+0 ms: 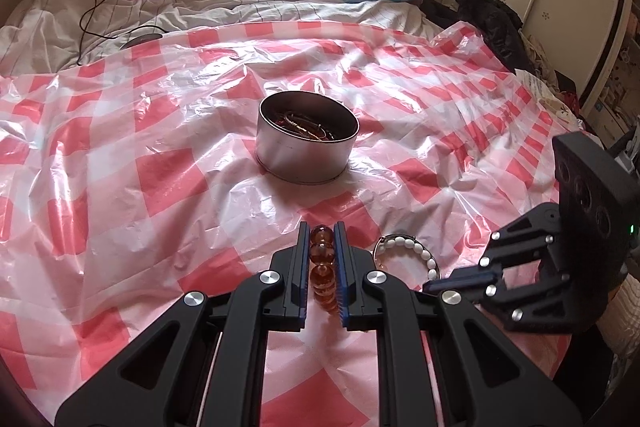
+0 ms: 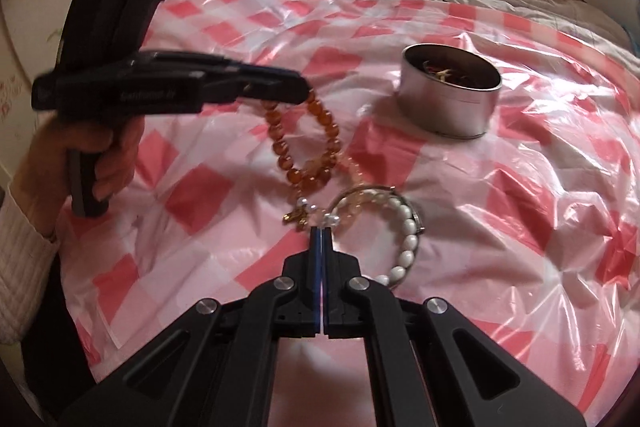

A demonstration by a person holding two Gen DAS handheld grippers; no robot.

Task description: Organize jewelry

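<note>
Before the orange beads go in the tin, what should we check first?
1. Left gripper jaws shut on the orange bead bracelet: ok.
2. Bracelet hanging clear of the sheet: cannot tell.
3. Bracelet free of the white bead bracelet: cannot tell, they overlap.
4. Tin open on top: ok.
5. Right gripper out of the way: not ok, its shut jaws sit beside both bracelets.

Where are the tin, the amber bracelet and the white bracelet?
tin [image 1: 304, 159], left wrist view, outer side wall.
amber bracelet [image 2: 280, 147], right wrist view, bead on hanging loop.
white bracelet [image 2: 408, 227], right wrist view, white bead.
</note>
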